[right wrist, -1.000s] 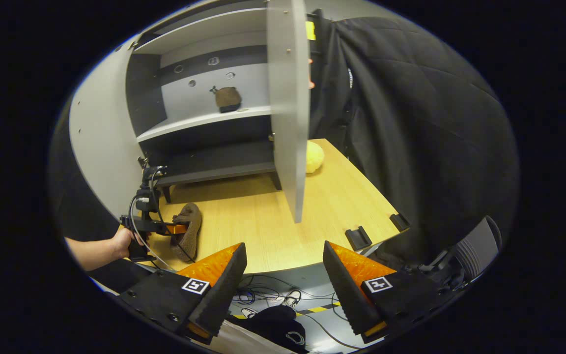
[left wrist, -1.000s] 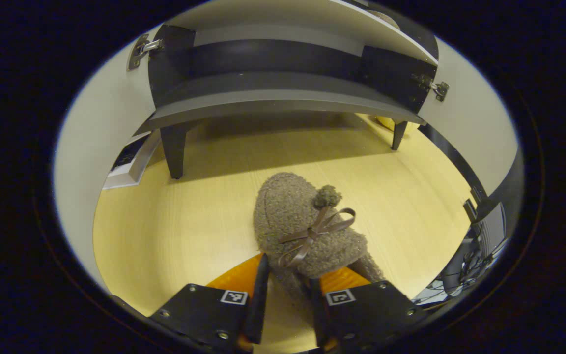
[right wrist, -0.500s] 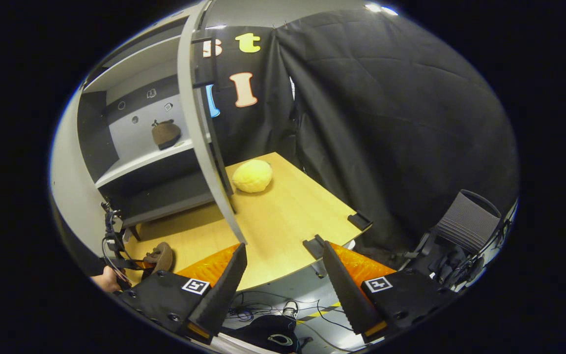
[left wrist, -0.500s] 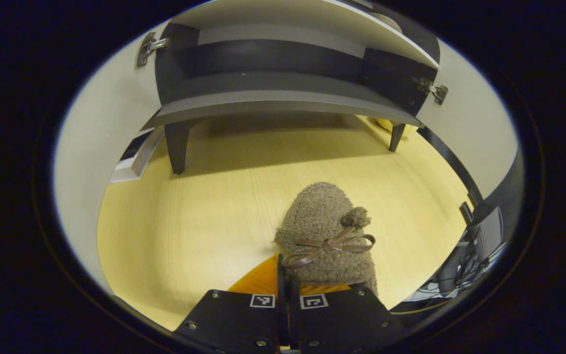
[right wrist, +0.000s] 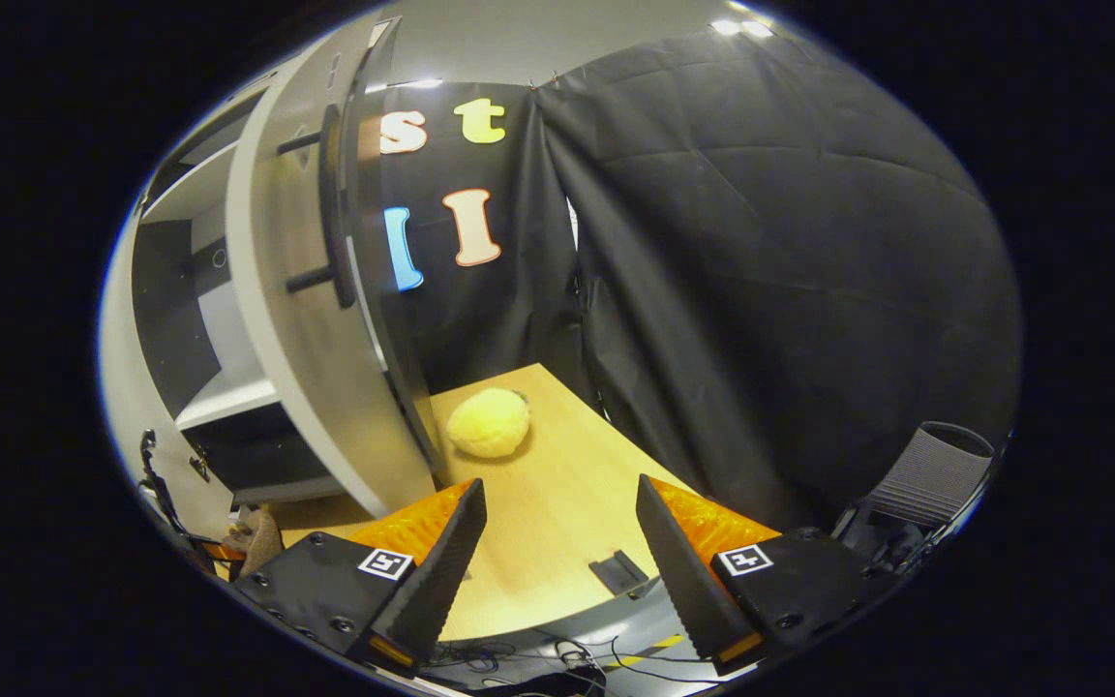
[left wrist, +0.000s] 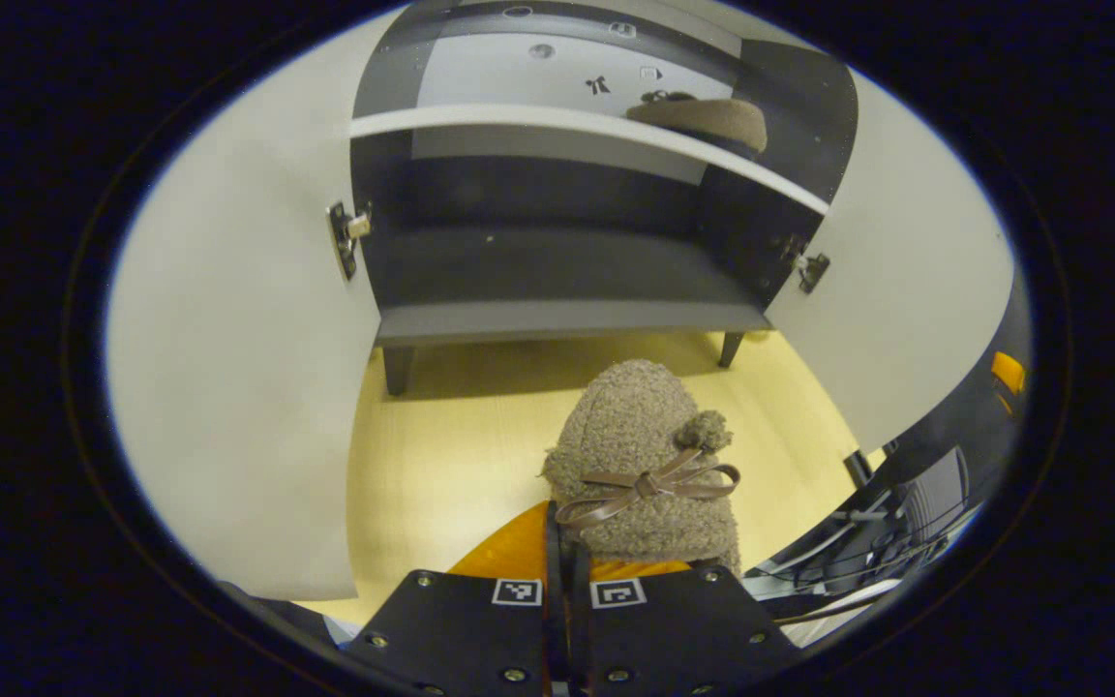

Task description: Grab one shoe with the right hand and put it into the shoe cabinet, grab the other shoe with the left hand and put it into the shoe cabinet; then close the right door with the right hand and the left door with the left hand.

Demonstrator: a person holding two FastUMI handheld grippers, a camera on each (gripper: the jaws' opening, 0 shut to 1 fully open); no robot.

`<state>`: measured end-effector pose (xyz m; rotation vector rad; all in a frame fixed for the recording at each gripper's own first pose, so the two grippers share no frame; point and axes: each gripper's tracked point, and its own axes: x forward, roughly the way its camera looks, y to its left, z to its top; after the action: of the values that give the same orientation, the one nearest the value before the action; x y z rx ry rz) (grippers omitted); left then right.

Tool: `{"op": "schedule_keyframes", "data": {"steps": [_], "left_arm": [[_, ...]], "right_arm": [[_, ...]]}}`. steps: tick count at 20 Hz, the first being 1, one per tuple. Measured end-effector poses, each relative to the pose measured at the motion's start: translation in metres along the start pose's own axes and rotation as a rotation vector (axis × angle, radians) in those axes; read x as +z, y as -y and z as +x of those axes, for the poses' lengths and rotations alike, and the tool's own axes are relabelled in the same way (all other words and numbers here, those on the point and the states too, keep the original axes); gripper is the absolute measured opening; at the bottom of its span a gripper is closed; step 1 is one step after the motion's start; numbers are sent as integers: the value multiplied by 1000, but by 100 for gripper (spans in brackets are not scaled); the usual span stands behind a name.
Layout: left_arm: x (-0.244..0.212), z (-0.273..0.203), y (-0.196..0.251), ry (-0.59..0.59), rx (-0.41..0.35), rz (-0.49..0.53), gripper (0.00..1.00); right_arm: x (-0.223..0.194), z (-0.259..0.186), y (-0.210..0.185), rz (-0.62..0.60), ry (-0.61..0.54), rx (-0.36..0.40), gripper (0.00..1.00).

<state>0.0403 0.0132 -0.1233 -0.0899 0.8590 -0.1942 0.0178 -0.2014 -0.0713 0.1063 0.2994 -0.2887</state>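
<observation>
The left tongs [left wrist: 565,566] were closed on the heel end of a fuzzy brown slipper with a thin brown ribbon bow and a small pompom [left wrist: 643,465], and both fingers pressed on it. The slipper was held above the light wooden bench [left wrist: 441,465], with its toe toward the open grey shoe cabinet with dark inner walls [left wrist: 557,290]. The cabinet's two pale doors stood open, the left door [left wrist: 238,387] and the right door [left wrist: 896,300]. The second brown fuzzy slipper [left wrist: 703,118] lay on the white upper shelf [left wrist: 519,121], at its right side. The lower dark shelf [left wrist: 557,281] was just ahead of the held slipper. The right tongs [right wrist: 557,552] were open and held nothing, over the near edge of the bench. Beyond them stood the open right door with its dark bar handle [right wrist: 330,208], and a round yellow plush thing [right wrist: 488,423] lay on the bench beside the door.
</observation>
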Motion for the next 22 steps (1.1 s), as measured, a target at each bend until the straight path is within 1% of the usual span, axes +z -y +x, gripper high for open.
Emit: {"op": "schedule_keyframes", "data": {"steps": [5,9,13,15,16,18,22], "left_arm": [[88,-68,-24,101,30,-5,4],[163,-128,-50,177,62,-3,3],[249,-166,-66,256,112,0,3],[301,-172,-72,305,127,14,3],[300,-167,-66,327,145,18,3],[340,-173,-72,370,188,25,3],[396,-160,-85,459,224,14,3]], "right_arm": [[37,29,9,-3,48,25,99],[51,42,19,20,59,36,98],[58,53,31,18,68,41,98],[62,59,34,30,79,52,98],[63,63,37,33,82,47,98],[68,67,40,49,101,47,98],[84,67,45,62,148,50,98]]}}
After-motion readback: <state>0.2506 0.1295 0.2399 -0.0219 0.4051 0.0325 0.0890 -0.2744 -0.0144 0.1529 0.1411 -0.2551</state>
